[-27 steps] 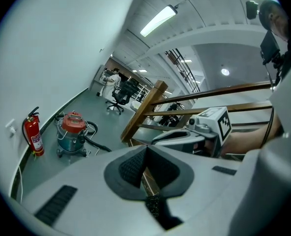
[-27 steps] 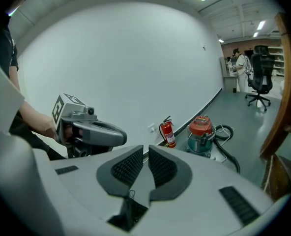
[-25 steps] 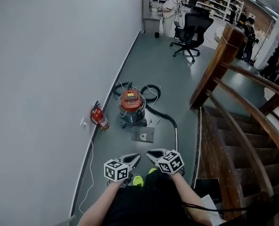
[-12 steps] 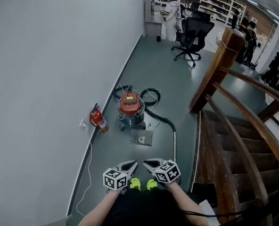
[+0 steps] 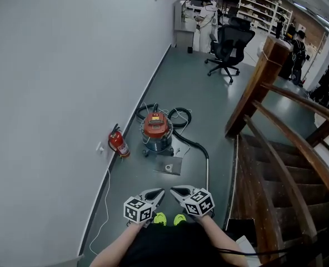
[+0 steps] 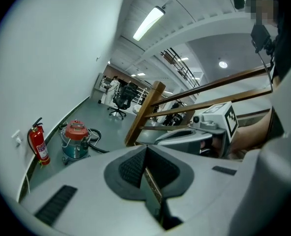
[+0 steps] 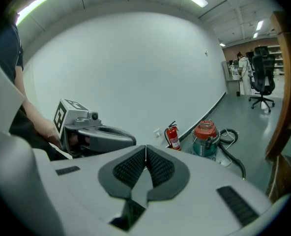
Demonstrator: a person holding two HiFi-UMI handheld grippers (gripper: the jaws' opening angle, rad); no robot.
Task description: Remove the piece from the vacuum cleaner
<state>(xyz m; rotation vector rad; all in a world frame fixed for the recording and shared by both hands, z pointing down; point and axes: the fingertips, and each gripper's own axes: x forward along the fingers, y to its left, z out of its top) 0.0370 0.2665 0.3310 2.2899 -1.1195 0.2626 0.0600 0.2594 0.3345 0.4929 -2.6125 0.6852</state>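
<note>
A canister vacuum cleaner (image 5: 156, 131) with a red lid and teal drum stands on the grey floor by the wall, well ahead of me. Its black hose (image 5: 190, 142) curls behind it and runs into a metal wand (image 5: 208, 173) lying toward me. The same vacuum cleaner shows small in the left gripper view (image 6: 75, 140) and the right gripper view (image 7: 206, 137). My left gripper (image 5: 158, 193) and right gripper (image 5: 175, 192) are held side by side near my waist, both shut and empty, far from the vacuum.
A red fire extinguisher (image 5: 118, 143) stands against the white wall left of the vacuum. A flat grey plate (image 5: 168, 166) lies on the floor before it. A wooden stair railing (image 5: 275, 143) runs on the right. A black office chair (image 5: 229, 44) and people stand far back.
The view has drawn back a little, so the vacuum sits slightly farther and higher in frame. Both grippers stay low by my body; the right jaws have come together.
</note>
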